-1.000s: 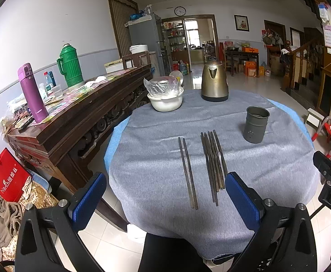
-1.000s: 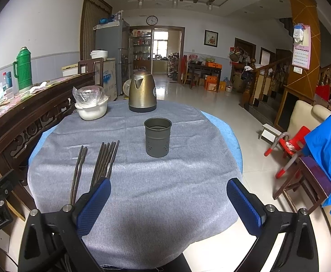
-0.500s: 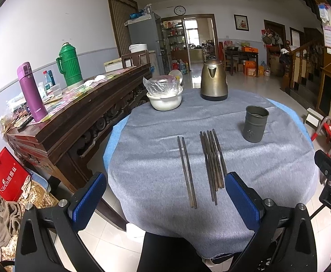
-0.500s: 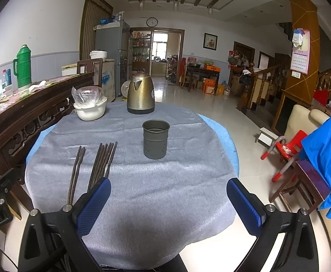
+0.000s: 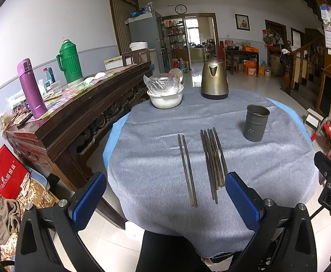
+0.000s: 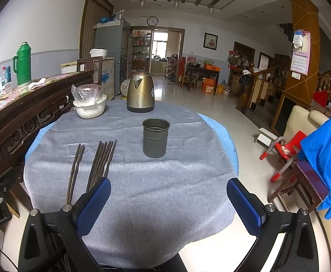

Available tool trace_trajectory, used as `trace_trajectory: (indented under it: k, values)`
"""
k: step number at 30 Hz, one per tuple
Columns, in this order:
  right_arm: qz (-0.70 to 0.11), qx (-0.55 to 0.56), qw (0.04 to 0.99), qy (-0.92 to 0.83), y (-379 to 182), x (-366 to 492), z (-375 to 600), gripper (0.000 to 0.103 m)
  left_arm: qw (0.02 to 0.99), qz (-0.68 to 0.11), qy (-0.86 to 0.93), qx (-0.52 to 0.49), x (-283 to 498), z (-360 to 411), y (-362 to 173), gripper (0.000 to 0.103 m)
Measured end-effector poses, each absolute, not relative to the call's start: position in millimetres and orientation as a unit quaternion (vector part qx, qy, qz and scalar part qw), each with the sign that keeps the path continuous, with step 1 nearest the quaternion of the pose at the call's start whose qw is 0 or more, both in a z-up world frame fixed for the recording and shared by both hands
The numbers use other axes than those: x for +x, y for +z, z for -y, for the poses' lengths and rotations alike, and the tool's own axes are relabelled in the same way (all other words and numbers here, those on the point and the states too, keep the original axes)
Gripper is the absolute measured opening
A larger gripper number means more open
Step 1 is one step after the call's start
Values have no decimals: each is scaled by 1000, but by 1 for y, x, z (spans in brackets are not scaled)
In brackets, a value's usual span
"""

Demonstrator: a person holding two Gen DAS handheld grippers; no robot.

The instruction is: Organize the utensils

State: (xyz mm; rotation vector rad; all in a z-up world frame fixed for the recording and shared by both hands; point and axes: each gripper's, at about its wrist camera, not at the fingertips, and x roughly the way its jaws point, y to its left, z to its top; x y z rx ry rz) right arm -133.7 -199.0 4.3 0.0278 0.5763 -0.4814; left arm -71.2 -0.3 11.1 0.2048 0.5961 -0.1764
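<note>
Dark chopsticks lie lengthwise on the grey tablecloth (image 5: 156,149): a pair (image 5: 187,170) on the left and a bundle of several (image 5: 213,161) to its right. The same pair (image 6: 75,170) and bundle (image 6: 101,163) show in the right wrist view. A grey metal holder cup (image 5: 256,122) (image 6: 155,137) stands upright and empty to the right of them. My left gripper (image 5: 165,197) is open at the table's near edge, short of the chopsticks' near ends. My right gripper (image 6: 168,204) is open over the near part of the cloth, nothing between its fingers.
A brass kettle (image 5: 214,79) and a white bowl with a plastic bag (image 5: 165,95) stand at the table's far side. A dark wooden sideboard (image 5: 74,113) with a green thermos (image 5: 69,62) and purple flask (image 5: 31,88) runs along the left. Chairs (image 6: 285,149) stand on the right.
Both grippers have barely shifted; the views sit slightly different but the chopsticks and cup lie where they were.
</note>
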Motion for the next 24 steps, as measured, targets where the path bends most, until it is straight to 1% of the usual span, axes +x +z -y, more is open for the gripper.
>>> trace_trajectory:
  k: [24]
  values:
    - [-286, 12, 928, -238, 1, -135, 197, 103, 945, -298, -89, 100, -69, 0, 8, 103]
